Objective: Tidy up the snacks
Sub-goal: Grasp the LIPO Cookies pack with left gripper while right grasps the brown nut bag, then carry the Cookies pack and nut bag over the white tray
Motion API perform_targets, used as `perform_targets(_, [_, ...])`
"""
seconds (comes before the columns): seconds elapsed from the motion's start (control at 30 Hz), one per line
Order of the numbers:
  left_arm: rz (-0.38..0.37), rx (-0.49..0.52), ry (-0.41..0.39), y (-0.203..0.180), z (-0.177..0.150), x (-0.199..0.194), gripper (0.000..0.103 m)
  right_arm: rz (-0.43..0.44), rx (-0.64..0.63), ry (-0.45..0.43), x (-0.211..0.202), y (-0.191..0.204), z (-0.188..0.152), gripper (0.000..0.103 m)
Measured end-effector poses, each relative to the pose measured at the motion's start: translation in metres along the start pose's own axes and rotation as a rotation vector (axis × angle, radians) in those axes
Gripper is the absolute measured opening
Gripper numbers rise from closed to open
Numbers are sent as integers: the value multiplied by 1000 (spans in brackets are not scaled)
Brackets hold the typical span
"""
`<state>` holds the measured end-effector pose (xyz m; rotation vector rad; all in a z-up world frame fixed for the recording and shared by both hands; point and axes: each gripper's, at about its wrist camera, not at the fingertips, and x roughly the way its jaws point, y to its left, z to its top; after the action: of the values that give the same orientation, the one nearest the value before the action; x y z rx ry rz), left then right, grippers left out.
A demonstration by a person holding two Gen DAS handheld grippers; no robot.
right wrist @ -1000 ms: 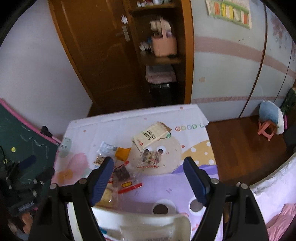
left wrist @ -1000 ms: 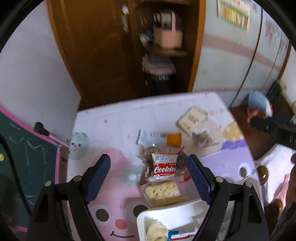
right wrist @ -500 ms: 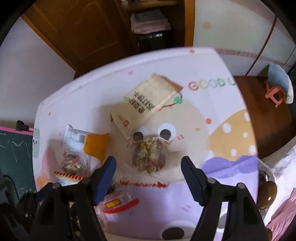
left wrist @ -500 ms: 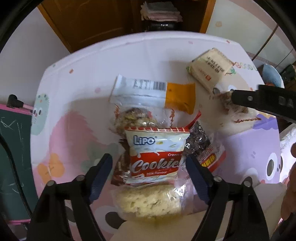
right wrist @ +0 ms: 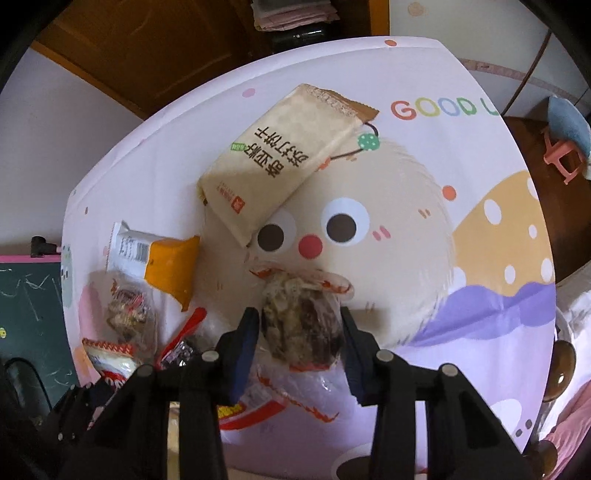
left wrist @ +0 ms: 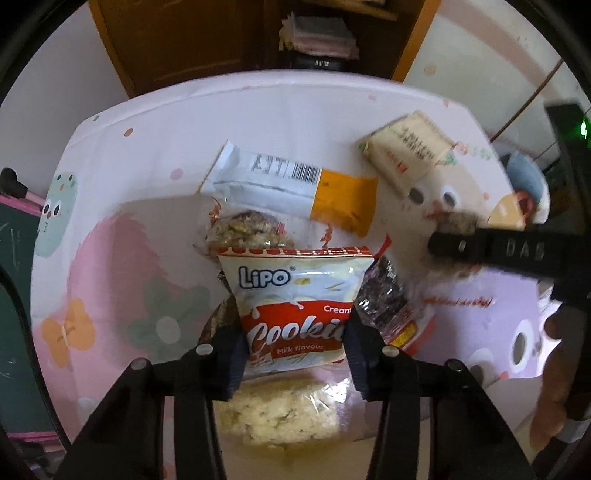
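Note:
My left gripper (left wrist: 293, 349) is shut on a red and white Lipo cookie pack (left wrist: 295, 295) that lies on top of other snacks on the table. A clear pack of pale crumbly cake (left wrist: 280, 413) lies just under it. My right gripper (right wrist: 301, 341) is shut on a clear pack of brown nut snack (right wrist: 299, 325). A beige cracker pack (right wrist: 284, 162) and a white and orange bar (right wrist: 159, 258) lie further back; both also show in the left wrist view, the cracker pack (left wrist: 406, 151) and the bar (left wrist: 291, 188).
A cartoon tablecloth (right wrist: 424, 184) covers the table. A clear pack of oat clusters (left wrist: 247, 232) and a dark snack pack (left wrist: 384, 299) lie beside the cookie pack. A green chalkboard (right wrist: 26, 302) stands to the left. A wooden cabinet (left wrist: 258, 33) stands behind the table.
Both grippers came down close to the table and closed, the left onto the cookie pack, the right onto the nut snack pack. The white tray at the near edge has left both views.

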<state>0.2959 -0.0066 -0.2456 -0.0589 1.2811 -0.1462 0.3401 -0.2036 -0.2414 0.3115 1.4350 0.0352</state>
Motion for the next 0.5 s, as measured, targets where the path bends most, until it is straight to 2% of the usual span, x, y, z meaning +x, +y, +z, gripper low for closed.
perform_targets(0.2, [-45,-37,-97,10,-7,-45,45,81,-13,-59,-29,-3,-22,42])
perform_targets(0.3, [-58,-36,-175,14,-16,-86,45,123,-23,-121,-60,-2,-30,42])
perform_targets(0.5, [-120,-40,-327,31,-50,-182,45,206,-62,-278,-138,3,-75,42])
